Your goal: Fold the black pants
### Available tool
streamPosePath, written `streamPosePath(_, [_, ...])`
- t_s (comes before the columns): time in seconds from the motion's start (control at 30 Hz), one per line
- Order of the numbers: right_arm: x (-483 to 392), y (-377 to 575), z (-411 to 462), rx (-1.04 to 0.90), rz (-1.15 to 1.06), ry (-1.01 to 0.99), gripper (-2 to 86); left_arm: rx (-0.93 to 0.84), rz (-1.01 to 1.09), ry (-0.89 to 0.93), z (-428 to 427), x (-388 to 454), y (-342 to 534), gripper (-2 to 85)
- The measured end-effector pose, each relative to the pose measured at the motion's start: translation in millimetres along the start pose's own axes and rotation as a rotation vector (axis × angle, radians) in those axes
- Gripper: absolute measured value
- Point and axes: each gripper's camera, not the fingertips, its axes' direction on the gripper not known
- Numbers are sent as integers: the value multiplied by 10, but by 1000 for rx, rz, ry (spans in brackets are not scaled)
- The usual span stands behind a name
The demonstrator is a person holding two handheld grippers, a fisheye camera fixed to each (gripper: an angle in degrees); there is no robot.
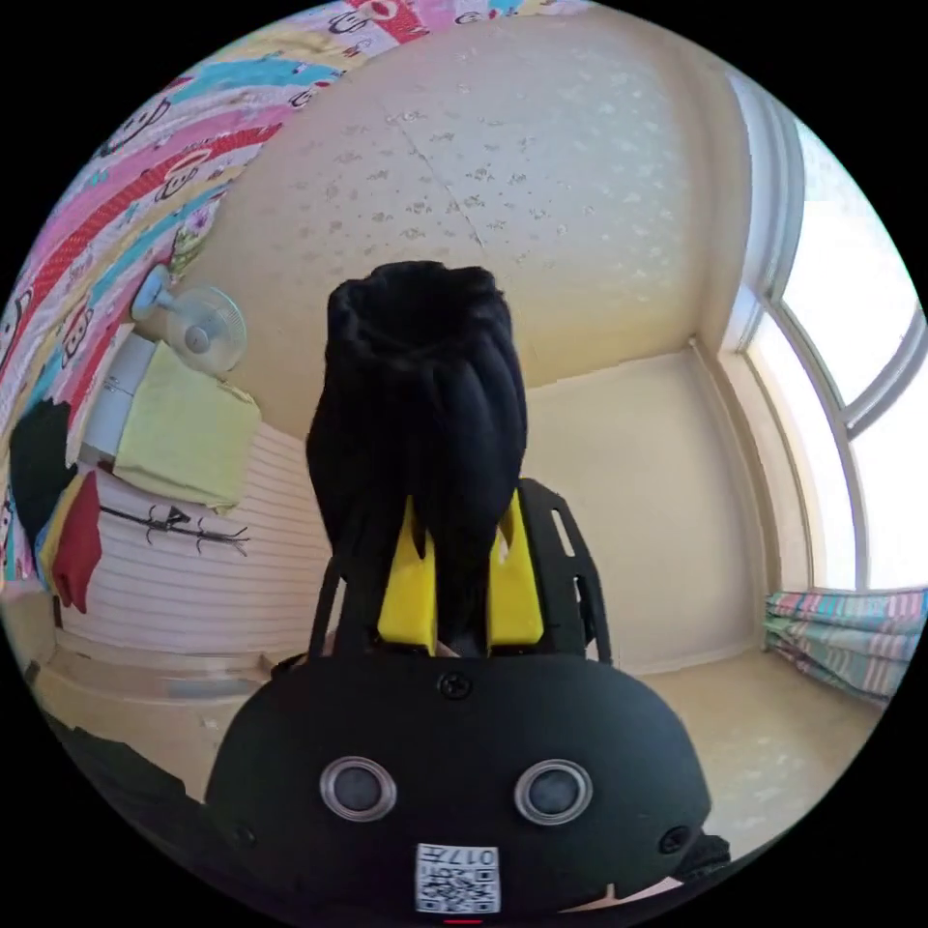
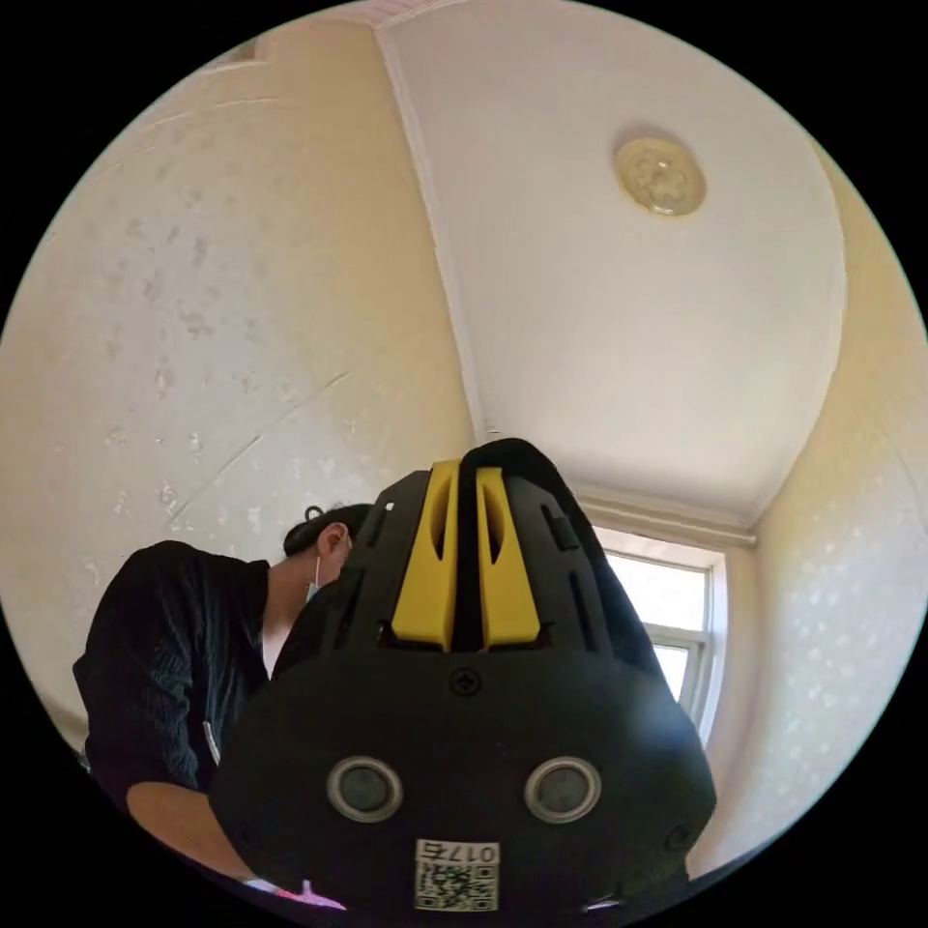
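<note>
In the left gripper view a thick bunch of the black pants (image 1: pixel 418 387) bulges out past my left gripper (image 1: pixel 462 527); both yellow jaws press on the cloth between them. In the right gripper view my right gripper (image 2: pixel 466 483) points up toward the ceiling, its yellow jaws close together with a thin edge of the black pants (image 2: pixel 503 452) pinched between them and draped over the tip and down the far side.
A person in a black top (image 2: pixel 184 628) bends at the lower left of the right gripper view. A wall fan (image 1: pixel 198 329), hanging clothes (image 1: pixel 184 425), a colourful bedsheet (image 1: pixel 116 184), a window (image 1: pixel 860 319) and a striped cloth (image 1: pixel 851 638) surround the left gripper.
</note>
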Motion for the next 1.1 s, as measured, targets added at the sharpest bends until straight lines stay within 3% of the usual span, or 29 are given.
streamPosePath(0.07, [-249, 150, -531, -116, 30, 254, 27, 2, 49, 114, 82, 191, 49, 55])
streamPosePath(0.13, [-459, 383, -991, -145, 166, 495, 30, -32, 163, 96, 217, 490, 93, 49])
streamPosePath(0.3, [-1173, 1507, -2387, -128, 739, 1057, 52, -298, 628, -183, 945, 1564, 350, 38])
streamPosePath(0.37, [-1502, 2151, -2881, -190, 1090, 1293, 76, -392, 785, -319, 1269, 1879, 538, 36])
streamPosePath(0.43, [-1683, 2506, -3010, -285, 1239, 1365, 83, -474, 933, -434, 1597, 2099, 775, 34])
streamPosePath(0.53, [-1909, 2678, -2981, -168, 1157, 1355, 85, -590, 1157, -635, 2189, 2273, 1278, 32])
streamPosePath(0.63, [-1621, 2630, -2697, -95, 1031, 1082, 96, -567, 1346, -865, 2728, 2206, 1830, 28])
streamPosePath(0.73, [-1031, 2653, -1943, -302, 968, 902, 122, -468, 1511, -1158, 3179, 1897, 2380, 25])
streamPosePath(0.8, [-719, 2783, -1320, -493, 933, 873, 187, -412, 1679, -1358, 3461, 1618, 2800, 25])
streamPosePath(0.87, [-502, 3061, -447, -736, 801, 900, 232, -356, 1790, -1434, 3576, 1458, 3061, 27])
streamPosePath(1.1, [-667, 3853, 1050, -995, 292, 937, 184, -306, 1823, -1588, 3782, 1193, 3538, 38])
